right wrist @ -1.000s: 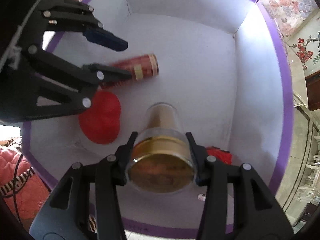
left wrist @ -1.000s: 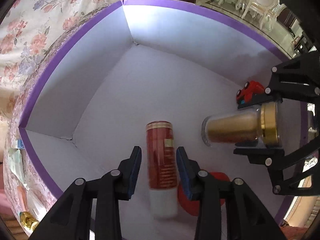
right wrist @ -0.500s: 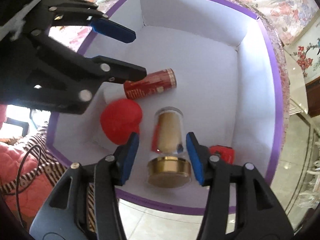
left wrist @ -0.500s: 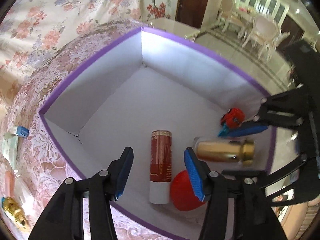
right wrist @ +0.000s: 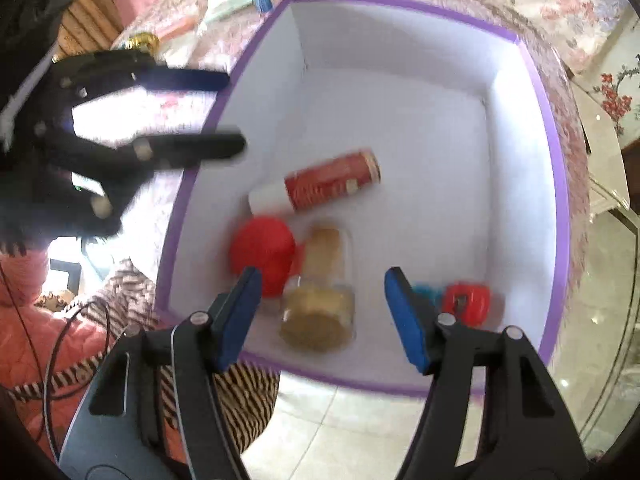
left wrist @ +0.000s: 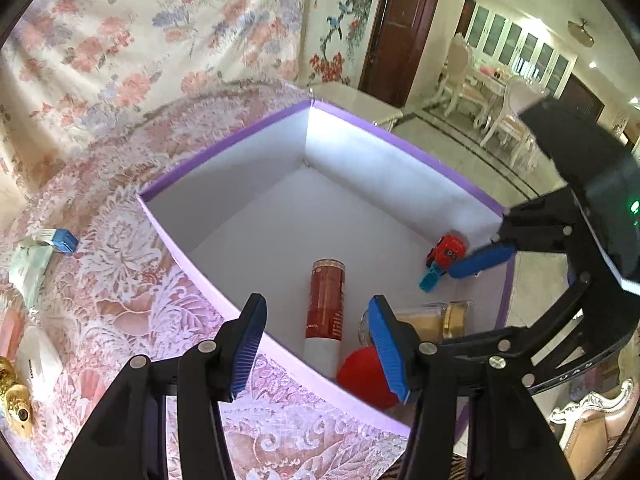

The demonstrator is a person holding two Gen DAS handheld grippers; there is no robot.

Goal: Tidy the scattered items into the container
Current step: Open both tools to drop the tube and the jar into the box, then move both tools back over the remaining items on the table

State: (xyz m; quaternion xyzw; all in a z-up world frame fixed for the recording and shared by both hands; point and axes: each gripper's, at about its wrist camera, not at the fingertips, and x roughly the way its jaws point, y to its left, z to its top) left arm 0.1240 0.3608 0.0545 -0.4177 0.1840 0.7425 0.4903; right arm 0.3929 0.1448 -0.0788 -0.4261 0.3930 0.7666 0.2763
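Observation:
A white box with a purple rim (left wrist: 224, 148) (right wrist: 556, 184) stands on a lace-covered table. Inside lie a red tube with a white cap (left wrist: 326, 304) (right wrist: 328, 186), a gold-lidded clear jar (left wrist: 436, 318) (right wrist: 324, 292), a red round item (left wrist: 364, 376) (right wrist: 262, 250) and a red toy car (left wrist: 446, 250) (right wrist: 466, 302). My left gripper (left wrist: 316, 348) is open and empty above the box's near wall. My right gripper (right wrist: 324, 316) is open and empty above the jar, over the box's edge.
On the lace tablecloth (left wrist: 120, 304) left of the box lie a small blue-and-white box (left wrist: 56, 238), a pale green packet (left wrist: 30, 268), a white item (left wrist: 38, 356) and a gold object (left wrist: 14, 400). Beyond the box is a tiled floor with chairs (left wrist: 512, 120).
The right gripper let go of the gold-lidded jar, which now lies in the box. Both grippers opened wider and rose up and back out of the box.

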